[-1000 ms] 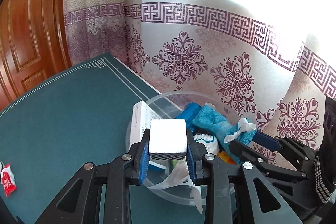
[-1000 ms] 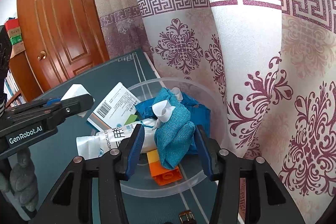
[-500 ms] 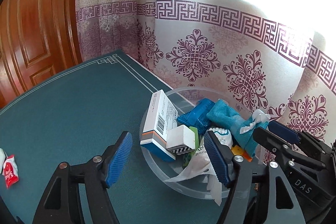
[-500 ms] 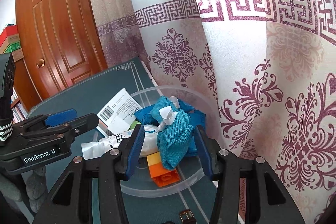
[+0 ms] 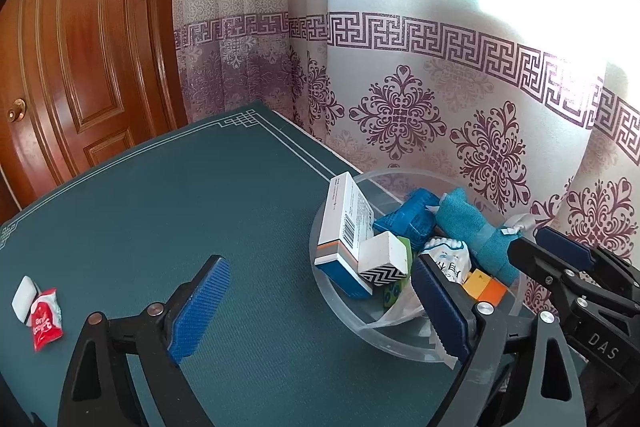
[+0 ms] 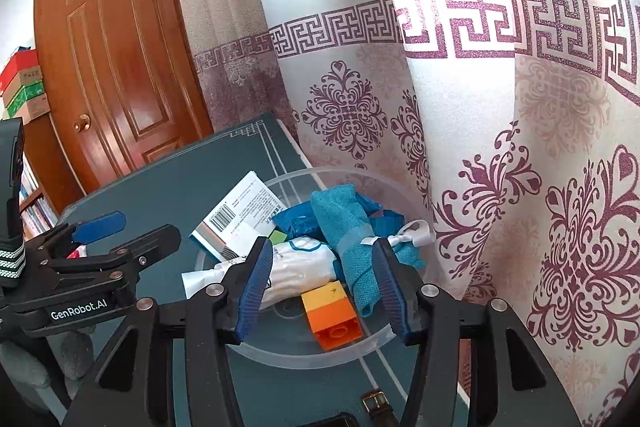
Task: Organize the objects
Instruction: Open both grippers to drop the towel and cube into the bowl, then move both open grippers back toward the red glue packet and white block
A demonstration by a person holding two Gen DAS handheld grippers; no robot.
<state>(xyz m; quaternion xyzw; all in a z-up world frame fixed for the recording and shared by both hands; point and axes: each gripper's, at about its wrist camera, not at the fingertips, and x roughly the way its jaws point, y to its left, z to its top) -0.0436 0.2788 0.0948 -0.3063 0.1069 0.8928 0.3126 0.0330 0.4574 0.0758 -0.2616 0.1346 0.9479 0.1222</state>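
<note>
Left gripper [image 5: 320, 303] over the green table [image 5: 168, 211], jaws wide and opening, nothing between the pads. The white cube [image 5: 384, 257] with a zigzag side lies in the clear bowl [image 5: 340, 303], leaning on a medicine box [image 5: 344, 227].

Right gripper [image 6: 324, 287] jaws part open and opening. The teal cloth [image 6: 344, 223] sits between the pads; whether they press it I cannot tell.

Also in the bowl: a blue packet [image 5: 408, 219], a white pouch [image 6: 296, 267], an orange brick [image 6: 332, 315].

A red sachet [image 5: 44, 319] and a white tablet [image 5: 24, 295] lie touching on the table, well apart from the bowl.
</note>
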